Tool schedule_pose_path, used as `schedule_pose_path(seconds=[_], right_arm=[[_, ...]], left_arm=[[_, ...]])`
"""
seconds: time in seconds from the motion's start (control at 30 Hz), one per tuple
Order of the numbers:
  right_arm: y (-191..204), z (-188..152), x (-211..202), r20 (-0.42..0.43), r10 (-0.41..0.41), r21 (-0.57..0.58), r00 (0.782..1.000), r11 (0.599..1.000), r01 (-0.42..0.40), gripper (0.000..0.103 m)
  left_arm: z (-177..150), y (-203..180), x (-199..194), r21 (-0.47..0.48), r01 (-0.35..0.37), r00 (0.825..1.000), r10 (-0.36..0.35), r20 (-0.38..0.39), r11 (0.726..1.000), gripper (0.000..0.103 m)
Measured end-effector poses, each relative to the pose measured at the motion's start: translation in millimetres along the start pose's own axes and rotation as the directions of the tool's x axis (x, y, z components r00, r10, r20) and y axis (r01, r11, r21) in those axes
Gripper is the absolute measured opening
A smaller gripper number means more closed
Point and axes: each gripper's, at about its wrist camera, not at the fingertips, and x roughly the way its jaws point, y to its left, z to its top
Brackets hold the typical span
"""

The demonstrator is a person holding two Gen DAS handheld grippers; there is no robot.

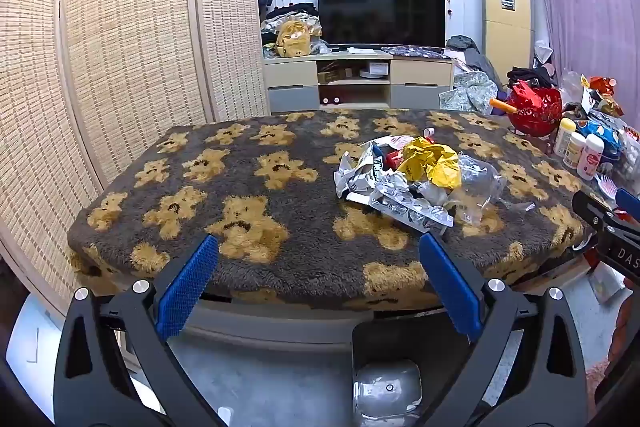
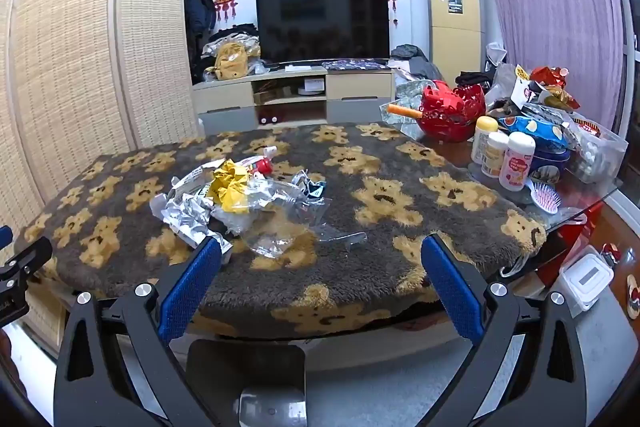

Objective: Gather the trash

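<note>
I have both tools held off the near edge of the table, tilted down toward it. My left gripper (image 1: 318, 247) stands with its blue pads spread as wide as they go and nothing between them; my right gripper (image 2: 320, 247) is the same, fully apart and empty.

The trash pile (image 1: 412, 179) sits on the bear-patterned blanket (image 1: 248, 187) that covers the table, right of centre from the left camera and left of centre from the right one. In it I can make out a crumpled yellow wrapper (image 2: 231, 187), silver foil packaging (image 2: 188, 215), a clear plastic bag (image 2: 276, 231) on the near side, and a small red and white tube (image 2: 264, 163) at the far side.

At the far right of the table, well apart from the pile, is a crowd of other things: a red cut-out bowl (image 2: 452, 115), three small bottles (image 2: 500, 155), a blue snack bag (image 2: 536, 133) and a pink hairbrush (image 2: 546, 197). The blanket between my pads and the pile looks open. Below the near table edge stands a dark bin (image 2: 248, 367). Beyond the table are a television (image 2: 322, 25) and a woven folding screen (image 2: 80, 47) on the left.
</note>
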Motion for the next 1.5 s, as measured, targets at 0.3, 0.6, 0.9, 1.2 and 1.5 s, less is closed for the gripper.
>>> schedule_pose_path(seconds=[0.3, 0.6, 0.9, 1.2, 1.5], right_arm=[[-2, 0, 0, 0.005, 0.003, 0.004, 1.0, 1.0, -0.003, 0.1], [-3, 1, -1, 0.01, 0.001, 0.004, 1.0, 1.0, -0.001, 0.1], [-2, 1, -4, 0.015, 0.004, 0.006, 1.0, 1.0, -0.004, 0.1], [-4, 2, -2, 0.02, 0.012, 0.014, 1.0, 1.0, -0.012, 0.1], [-5, 3, -2, 0.018, 0.014, 0.014, 1.0, 1.0, -0.014, 0.1]], left_arm=[[0, 1, 1, -0.009, 0.007, 1.0, -0.007, -0.004, 1.0, 0.095], [-1, -3, 2, -0.007, 0.007, 1.0, -0.007, 0.0, 1.0, 0.095], [2, -3, -4, -0.011, 0.015, 1.0, -0.015, 0.006, 1.0, 0.095], [3, -3, -1, -0.012, 0.017, 1.0, -0.017, 0.0, 1.0, 0.095], [2, -3, 0, -0.013, 0.021, 1.0, -0.021, 0.002, 1.0, 0.095]])
